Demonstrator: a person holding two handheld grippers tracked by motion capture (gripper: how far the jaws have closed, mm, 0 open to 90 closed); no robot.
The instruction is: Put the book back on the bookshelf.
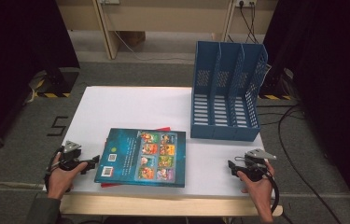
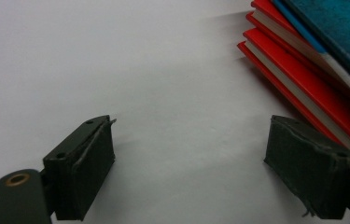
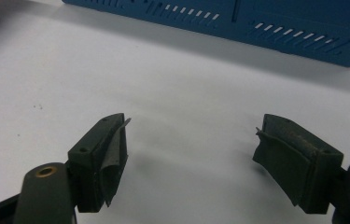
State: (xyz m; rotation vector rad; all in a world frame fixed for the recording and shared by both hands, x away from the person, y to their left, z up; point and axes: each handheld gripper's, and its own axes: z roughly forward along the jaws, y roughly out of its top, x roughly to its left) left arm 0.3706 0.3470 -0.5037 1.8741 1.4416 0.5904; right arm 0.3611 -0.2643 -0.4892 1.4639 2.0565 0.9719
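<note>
A stack of books lies on the white table top (image 1: 130, 109), near its front. The top book (image 1: 141, 157) has a dark teal cover with small colourful pictures, and red books (image 2: 303, 79) lie under it. My left gripper (image 1: 91, 163) rests just left of the stack, jaws open and empty; its right jaw sits close beside the red books. A blue file rack (image 1: 226, 91) with three slots stands at the back right. My right gripper (image 1: 232, 166) rests in front of the blue file rack (image 3: 256, 23), open and empty.
The table's wooden front edge (image 1: 163, 205) runs along the bottom. Cables (image 1: 294, 135) trail over the grey floor to the right. Dark curtains hang at both sides, and a wooden frame (image 1: 109, 32) stands behind the table.
</note>
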